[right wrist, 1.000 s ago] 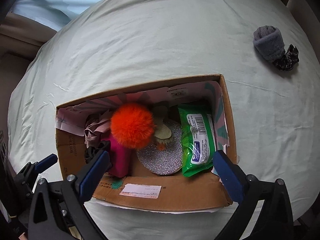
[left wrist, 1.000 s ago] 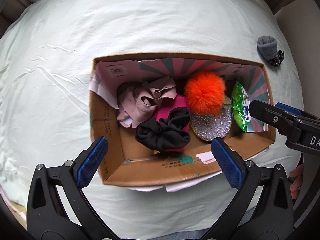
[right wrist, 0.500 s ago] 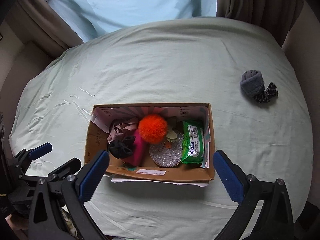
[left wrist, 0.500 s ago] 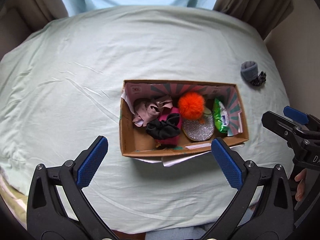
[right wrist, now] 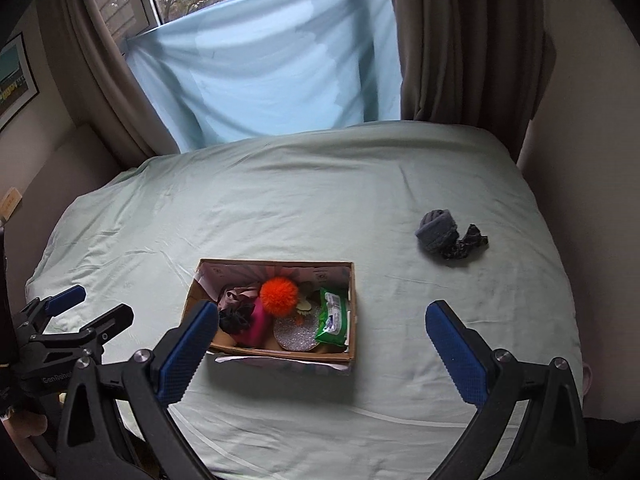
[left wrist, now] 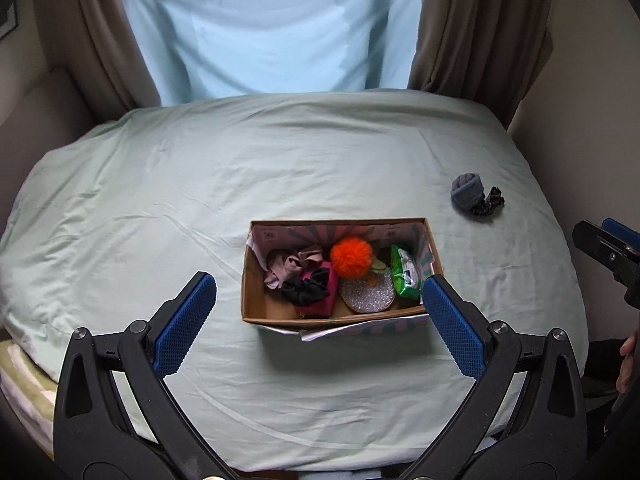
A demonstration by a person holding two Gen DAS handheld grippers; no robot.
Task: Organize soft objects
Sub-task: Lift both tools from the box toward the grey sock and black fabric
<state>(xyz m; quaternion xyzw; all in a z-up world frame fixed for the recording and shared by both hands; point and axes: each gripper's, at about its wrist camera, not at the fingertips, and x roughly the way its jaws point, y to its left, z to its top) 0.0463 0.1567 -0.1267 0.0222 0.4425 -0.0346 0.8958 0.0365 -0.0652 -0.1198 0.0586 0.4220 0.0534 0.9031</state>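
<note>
An open cardboard box (left wrist: 251,304) (right wrist: 276,354) sits on the bed near its front edge. It holds an orange pom-pom (left wrist: 351,257) (right wrist: 279,295), a black scrunchie (left wrist: 306,291), a pink cloth (left wrist: 286,268), a magenta item, a glittery disc (left wrist: 367,297) and a green wipes pack (left wrist: 405,273) (right wrist: 332,316). A grey rolled sock (left wrist: 466,192) (right wrist: 436,230) and a dark scrunchie (left wrist: 487,203) (right wrist: 468,242) lie on the sheet at the right. My left gripper (left wrist: 316,322) and right gripper (right wrist: 318,350) are both open, empty, held back above the bed's front edge.
The pale green bedsheet (left wrist: 200,184) covers the whole bed. Brown curtains (right wrist: 448,40) and a light blue sheet over the window (right wrist: 260,76) stand behind it. A wall runs close along the bed's right side (right wrist: 580,160).
Both grippers have pulled back and up from the box, which now looks much smaller. Both stay open and empty. The box contents have not moved.
</note>
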